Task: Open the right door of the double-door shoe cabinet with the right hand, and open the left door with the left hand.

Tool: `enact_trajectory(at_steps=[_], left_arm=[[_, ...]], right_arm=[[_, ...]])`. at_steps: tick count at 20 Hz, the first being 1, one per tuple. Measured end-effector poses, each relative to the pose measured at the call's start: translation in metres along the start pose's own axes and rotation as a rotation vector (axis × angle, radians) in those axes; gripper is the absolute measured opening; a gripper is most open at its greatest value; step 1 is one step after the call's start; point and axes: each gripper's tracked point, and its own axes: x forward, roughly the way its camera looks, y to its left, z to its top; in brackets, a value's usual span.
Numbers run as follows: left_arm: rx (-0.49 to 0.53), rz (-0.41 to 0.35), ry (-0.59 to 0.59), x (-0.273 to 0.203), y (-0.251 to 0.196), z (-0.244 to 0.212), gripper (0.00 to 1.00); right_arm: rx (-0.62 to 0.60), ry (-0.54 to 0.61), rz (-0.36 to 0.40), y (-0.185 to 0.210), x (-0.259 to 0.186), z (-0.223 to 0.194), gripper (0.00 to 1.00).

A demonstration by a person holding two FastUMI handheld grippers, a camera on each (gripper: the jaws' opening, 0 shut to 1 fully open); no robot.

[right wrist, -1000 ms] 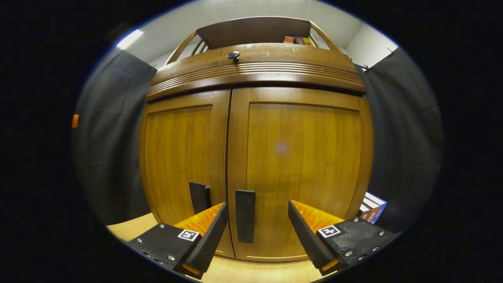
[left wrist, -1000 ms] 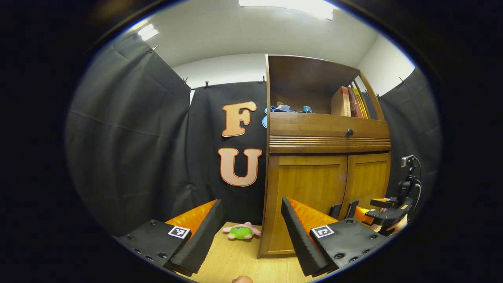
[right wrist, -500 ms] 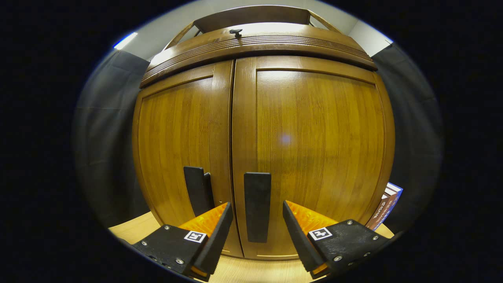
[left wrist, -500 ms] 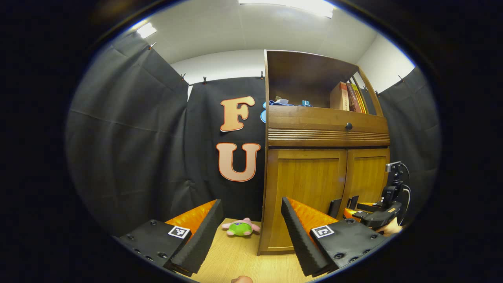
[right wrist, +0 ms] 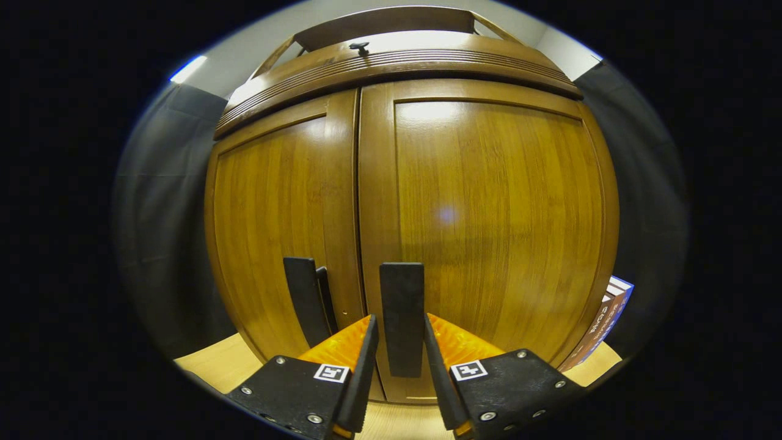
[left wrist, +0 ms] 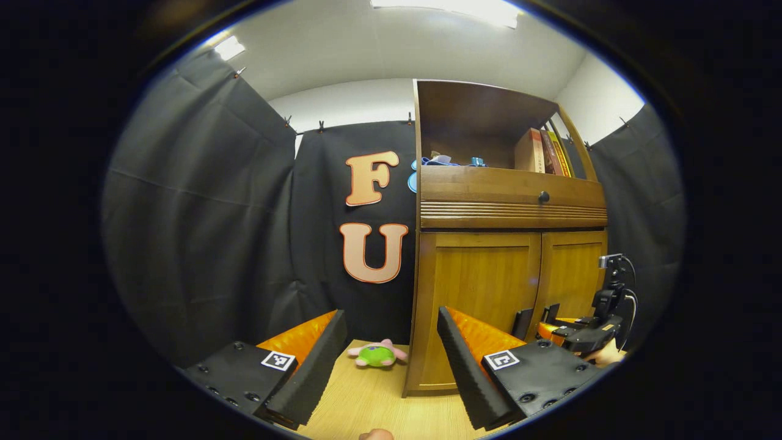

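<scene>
- The cabinet (right wrist: 476,201) stands on the counter (left wrist: 360,403), and both doors are closed.
- In the right gripper view, the right tongs (right wrist: 400,366) sit around the right handle (right wrist: 402,318). The fingers are narrow and very close to its sides, but I cannot tell if they press on it.
- The left handle (right wrist: 303,296) is just beside it, on the left door (right wrist: 275,208), and nothing holds it.
- In the left gripper view, the left tongs (left wrist: 391,360) are wide open and hold nothing, well apart from the doors.
- A plush toy (left wrist: 377,354) lies on the counter left of the cabinet.
- Books (left wrist: 544,153) stand on the upper shelf.
</scene>
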Motion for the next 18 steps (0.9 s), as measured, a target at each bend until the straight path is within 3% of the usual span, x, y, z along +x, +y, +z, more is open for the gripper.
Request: enact_trajectory(at_steps=[2,5,6,7,9,10,18], left_arm=[[0.001,-0.014,-0.006,-0.005,-0.005,0.002,0.96],[-0.011,-0.048,-0.007,-0.012,-0.015,0.002,0.95],[-0.012,-0.055,-0.011,-0.014,-0.017,0.003,0.95],[-0.011,-0.057,-0.016,-0.015,-0.017,0.005,0.95],[-0.011,-0.058,-0.022,-0.018,-0.016,0.006,0.95],[-0.015,-0.057,-0.021,-0.019,-0.015,0.005,0.96],[-0.020,-0.065,0.017,-0.011,-0.017,-0.014,0.95]], right_arm=[[0.023,0.002,0.007,0.001,0.000,0.000,0.39],[0.004,-0.003,0.002,0.001,-0.001,0.000,0.36],[-0.001,-0.004,-0.003,0.001,-0.003,-0.001,0.24],[-0.001,-0.002,-0.005,0.001,-0.004,-0.001,0.45],[0.002,0.000,-0.003,0.001,-0.007,-0.001,0.24],[-0.001,0.000,0.001,0.001,-0.010,-0.001,0.32],[-0.021,-0.039,0.040,-0.003,-0.056,-0.004,0.28]])
